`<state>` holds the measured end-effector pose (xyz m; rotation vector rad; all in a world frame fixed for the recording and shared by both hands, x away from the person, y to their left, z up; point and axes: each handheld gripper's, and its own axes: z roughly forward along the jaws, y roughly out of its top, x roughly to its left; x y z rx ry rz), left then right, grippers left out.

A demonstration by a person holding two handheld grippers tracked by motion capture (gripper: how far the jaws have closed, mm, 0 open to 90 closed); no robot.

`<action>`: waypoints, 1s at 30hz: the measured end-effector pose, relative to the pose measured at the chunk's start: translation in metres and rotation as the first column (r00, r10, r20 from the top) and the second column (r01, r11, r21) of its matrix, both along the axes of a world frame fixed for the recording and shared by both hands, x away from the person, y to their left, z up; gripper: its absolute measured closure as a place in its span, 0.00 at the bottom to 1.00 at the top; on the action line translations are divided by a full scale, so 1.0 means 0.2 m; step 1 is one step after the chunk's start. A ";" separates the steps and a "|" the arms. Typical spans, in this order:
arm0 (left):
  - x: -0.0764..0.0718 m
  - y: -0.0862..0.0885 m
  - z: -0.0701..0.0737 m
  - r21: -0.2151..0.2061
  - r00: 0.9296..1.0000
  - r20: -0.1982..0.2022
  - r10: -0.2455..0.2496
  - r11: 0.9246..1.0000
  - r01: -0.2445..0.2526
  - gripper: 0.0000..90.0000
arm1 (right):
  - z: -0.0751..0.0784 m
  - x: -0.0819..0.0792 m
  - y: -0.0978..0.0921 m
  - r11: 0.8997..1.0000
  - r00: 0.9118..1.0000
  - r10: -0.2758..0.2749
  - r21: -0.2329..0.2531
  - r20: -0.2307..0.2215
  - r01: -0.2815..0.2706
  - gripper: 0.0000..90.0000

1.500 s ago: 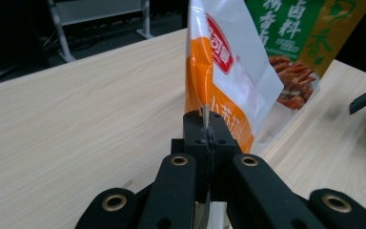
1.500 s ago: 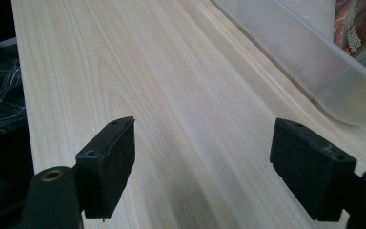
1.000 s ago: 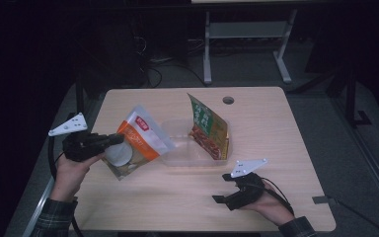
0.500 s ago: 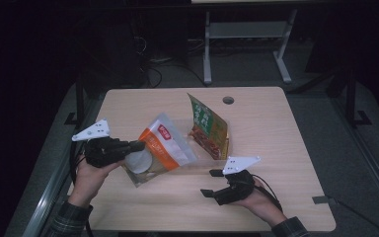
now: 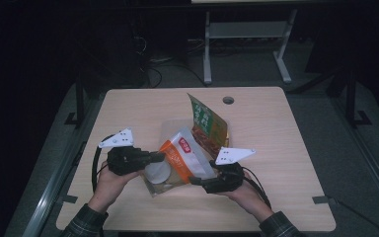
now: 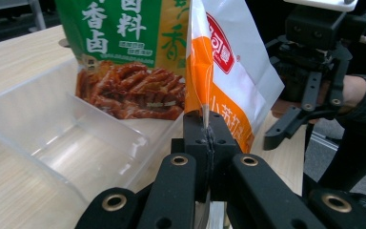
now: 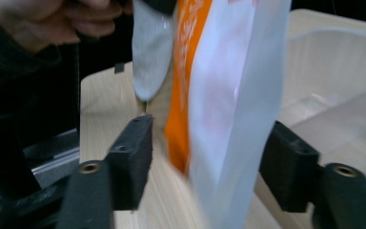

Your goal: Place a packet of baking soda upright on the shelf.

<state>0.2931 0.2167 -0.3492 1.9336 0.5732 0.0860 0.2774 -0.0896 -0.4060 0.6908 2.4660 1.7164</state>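
Observation:
An orange and white snack bag (image 5: 181,157) hangs over the table's front middle. My left gripper (image 5: 154,158) is shut on its left edge; in the left gripper view the jaws pinch the bag's seam (image 6: 204,125). My right gripper (image 5: 196,180) is at the bag's lower right corner, open. In the right gripper view the bag (image 7: 224,90) hangs between the two spread jaws, apart from both pads. A green bag (image 5: 206,123) of braised snacks stands tilted in a clear plastic container (image 5: 170,129) just behind.
The clear container (image 6: 52,129) has an empty compartment near the left gripper. A cable hole (image 5: 228,100) is at the table's far edge. A metal stand (image 5: 246,34) and cables are on the floor beyond the table.
The left gripper has carried the orange bag right and toward the front edge. The right gripper has moved left, so its open jaws now straddle the bag's corner.

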 end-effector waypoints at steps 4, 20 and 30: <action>-0.01 -0.02 -0.01 0.004 1.000 -0.001 -0.007 1.000 0.007 1.00 | 0.00 0.02 0.02 0.999 1.000 0.017 0.035 -0.013 -0.017 0.63; 0.01 -0.01 -0.04 0.032 1.000 0.008 0.025 0.999 -0.026 0.99 | 0.03 0.03 0.04 0.994 0.994 0.106 0.040 -0.013 -0.106 1.00; 0.01 -0.05 -0.09 0.063 1.000 -0.003 0.014 0.998 -0.014 0.99 | 0.06 0.02 0.05 0.986 0.987 0.158 0.052 -0.024 -0.157 1.00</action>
